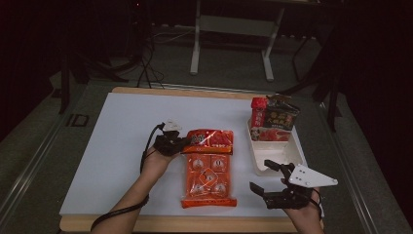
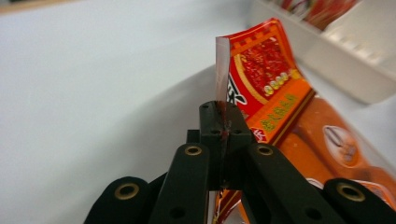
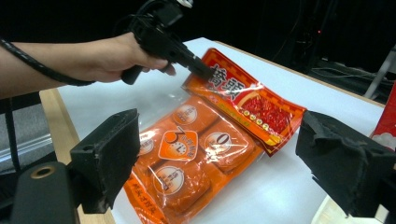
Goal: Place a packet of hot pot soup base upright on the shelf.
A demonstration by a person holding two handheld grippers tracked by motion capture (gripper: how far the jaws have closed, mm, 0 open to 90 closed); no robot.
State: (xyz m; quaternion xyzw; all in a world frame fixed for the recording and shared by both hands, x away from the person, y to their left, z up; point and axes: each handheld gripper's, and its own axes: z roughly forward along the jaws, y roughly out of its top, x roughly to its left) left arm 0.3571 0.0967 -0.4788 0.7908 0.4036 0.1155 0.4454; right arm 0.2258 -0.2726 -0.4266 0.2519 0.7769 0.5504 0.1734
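Where walls rise, packets (image 1: 272,119) in tray (image 1: 258,161).

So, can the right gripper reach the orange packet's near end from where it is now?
Probably yes: the right gripper is open beside the orange packet, with bare table between. The left gripper pinches only its far end.

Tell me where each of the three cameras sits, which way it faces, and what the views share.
High view: above the person's side, looking forward and down on the white table; both forearms enter from below, with the left gripper and right gripper.
Left gripper view: rides that gripper, looking along its jaws, shut on the edge of the orange food pack.
Right gripper view: looks between its open jaws across the table at the pack and the left hand.
Shared: all three show the pack; the white bin appears in the high and left gripper views.
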